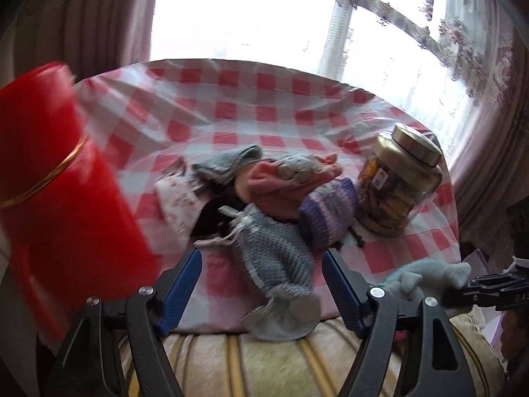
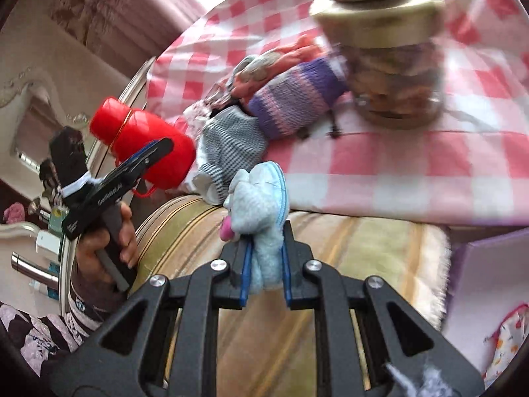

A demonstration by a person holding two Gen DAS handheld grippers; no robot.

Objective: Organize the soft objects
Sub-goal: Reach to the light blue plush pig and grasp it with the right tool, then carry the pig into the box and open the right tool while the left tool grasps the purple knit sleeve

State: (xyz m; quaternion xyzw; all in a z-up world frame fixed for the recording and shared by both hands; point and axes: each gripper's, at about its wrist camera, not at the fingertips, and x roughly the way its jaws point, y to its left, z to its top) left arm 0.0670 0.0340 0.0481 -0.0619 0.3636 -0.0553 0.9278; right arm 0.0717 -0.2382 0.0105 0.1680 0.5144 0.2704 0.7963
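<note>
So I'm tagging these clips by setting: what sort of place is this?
Most likely a lived-in home room, not a lab: a checked tablecloth under a heap of knitted socks, a snack jar, and flowered curtains at a bright window.

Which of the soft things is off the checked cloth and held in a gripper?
The pale blue plush toy, clamped in the right hand-held gripper; the knitted pieces lie piled on the cloth.

Only partial lettering: "DAS" in white on right claw (image 1: 489, 292) body, cut off at frame edge. White print on left claw (image 2: 155, 152) arm blurred, unreadable. Jar (image 1: 396, 178) label illegible.
</note>
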